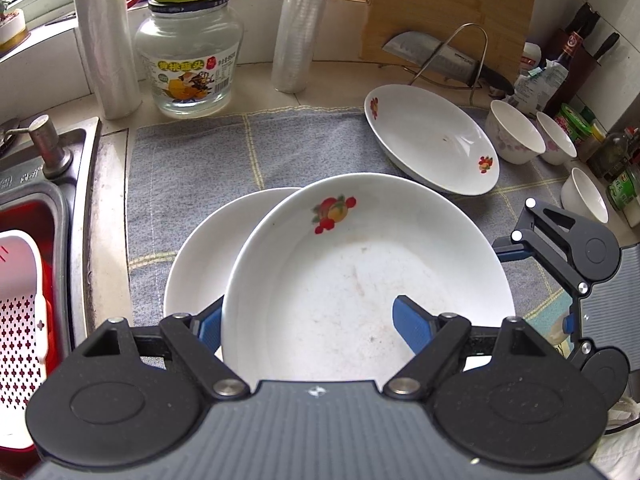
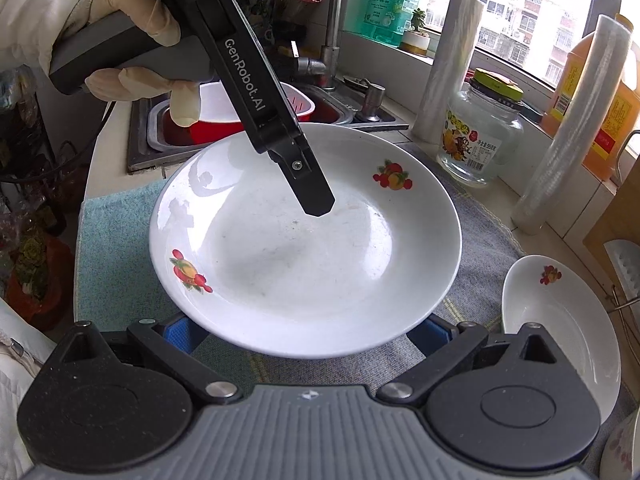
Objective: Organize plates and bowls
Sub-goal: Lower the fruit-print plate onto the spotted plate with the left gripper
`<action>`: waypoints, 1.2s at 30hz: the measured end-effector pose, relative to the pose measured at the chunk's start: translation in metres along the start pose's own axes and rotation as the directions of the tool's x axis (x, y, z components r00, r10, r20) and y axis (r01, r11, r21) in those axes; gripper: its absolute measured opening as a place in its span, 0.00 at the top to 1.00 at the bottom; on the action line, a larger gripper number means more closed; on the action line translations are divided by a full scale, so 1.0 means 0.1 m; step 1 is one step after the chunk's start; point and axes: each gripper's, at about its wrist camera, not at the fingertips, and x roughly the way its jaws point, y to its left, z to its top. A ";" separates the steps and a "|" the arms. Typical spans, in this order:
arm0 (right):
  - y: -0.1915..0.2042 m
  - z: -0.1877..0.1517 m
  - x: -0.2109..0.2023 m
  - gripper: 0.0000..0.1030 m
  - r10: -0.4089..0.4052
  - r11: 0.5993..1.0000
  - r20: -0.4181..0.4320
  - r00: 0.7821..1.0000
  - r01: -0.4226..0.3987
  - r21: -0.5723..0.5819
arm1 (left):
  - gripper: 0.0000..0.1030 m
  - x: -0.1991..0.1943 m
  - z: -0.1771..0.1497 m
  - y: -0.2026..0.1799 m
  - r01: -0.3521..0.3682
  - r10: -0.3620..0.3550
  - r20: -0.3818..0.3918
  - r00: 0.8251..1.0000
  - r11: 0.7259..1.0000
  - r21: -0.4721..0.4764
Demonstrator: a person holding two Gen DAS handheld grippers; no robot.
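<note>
Resting partly over a second white plate (image 1: 196, 264), the fruit-patterned plate (image 1: 360, 280) lies on the grey cloth (image 1: 192, 160) that covers the table (image 1: 316, 88). The left claw (image 1: 316, 326) pinches this top plate's near rim, one blue finger (image 1: 412, 324) inside the dish and the other beneath its edge. In the right wrist view the same plate (image 2: 304, 248) fills the centre, with the left claw's black finger pressing its inner surface from above. The right claw (image 2: 308, 334) is spread wide, its blue pads (image 2: 180, 332) showing on either side below the plate's near rim; contact there cannot be told. A third plate (image 1: 432, 136) sits apart to the right on the cloth, beside three small bowls (image 1: 516, 132). Behind stand a glass jar (image 1: 188, 48), two film rolls (image 1: 296, 24) and a cleaver (image 1: 436, 56). The sink (image 1: 60, 184) lies left.
</note>
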 end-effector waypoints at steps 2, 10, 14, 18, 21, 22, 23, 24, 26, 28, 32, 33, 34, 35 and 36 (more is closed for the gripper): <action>0.01 0.03 0.06 0.00 0.004 1.000 -0.005 1.000 -0.004 -0.004 | 0.19 0.02 0.00 0.06 -0.002 0.002 -0.004 1.000 1.000 -0.005; 0.01 0.10 0.22 0.00 0.019 1.000 -0.024 1.000 -0.019 0.015 | 0.19 0.11 0.02 0.18 0.004 -0.005 -0.014 1.000 1.000 -0.010; 0.00 0.12 0.26 0.00 0.022 0.999 -0.035 0.999 -0.021 0.034 | 0.19 0.16 0.05 0.22 0.010 -0.010 -0.022 1.000 1.000 -0.007; -0.01 0.14 0.29 0.00 0.014 0.999 -0.043 0.999 -0.012 0.037 | 0.19 0.21 0.08 0.24 0.014 -0.014 -0.030 0.999 1.000 -0.001; -0.03 0.15 0.31 0.00 0.011 0.999 -0.051 0.999 -0.009 0.042 | 0.19 0.25 0.10 0.26 0.015 -0.015 -0.035 0.999 1.000 0.000; -0.03 0.15 0.32 0.00 0.009 0.999 -0.054 0.999 -0.007 0.043 | 0.19 0.27 0.10 0.26 0.014 -0.014 -0.037 0.999 1.000 0.002; -0.03 0.15 0.32 0.00 0.009 0.999 -0.056 0.998 -0.007 0.046 | 0.19 0.28 0.11 0.26 0.014 -0.014 -0.038 0.999 1.000 0.003; -0.04 0.15 0.33 0.00 0.010 0.999 -0.058 0.998 -0.007 0.049 | 0.19 0.28 0.11 0.26 0.014 -0.014 -0.040 0.999 1.000 0.003; -0.05 0.16 0.34 0.00 0.012 0.998 -0.062 0.998 -0.009 0.057 | 0.19 0.30 0.12 0.26 0.015 -0.015 -0.045 0.999 1.000 0.003; -0.05 0.16 0.35 0.00 0.012 0.998 -0.065 0.998 -0.008 0.060 | 0.19 0.31 0.12 0.27 0.014 -0.014 -0.048 0.999 1.000 0.005; -0.05 0.17 0.35 0.00 0.016 0.998 -0.070 0.997 -0.012 0.069 | 0.19 0.34 0.13 0.28 0.018 -0.017 -0.057 0.998 1.000 0.006; -0.06 0.17 0.35 0.00 0.019 0.997 -0.072 0.997 -0.013 0.073 | 0.19 0.35 0.13 0.28 0.017 -0.016 -0.060 0.998 1.000 0.008; -0.06 0.17 0.35 0.00 0.020 0.997 -0.072 0.997 -0.015 0.076 | 0.19 0.35 0.14 0.27 0.015 -0.014 -0.063 0.998 1.000 0.012; -0.07 0.17 0.35 0.00 0.023 0.997 -0.072 0.997 -0.017 0.080 | 0.19 0.35 0.14 0.26 0.012 -0.011 -0.066 0.998 1.000 0.019; -0.07 0.17 0.34 0.00 0.024 0.996 -0.073 0.997 -0.018 0.082 | 0.19 0.36 0.14 0.26 0.010 -0.009 -0.069 0.998 1.000 0.023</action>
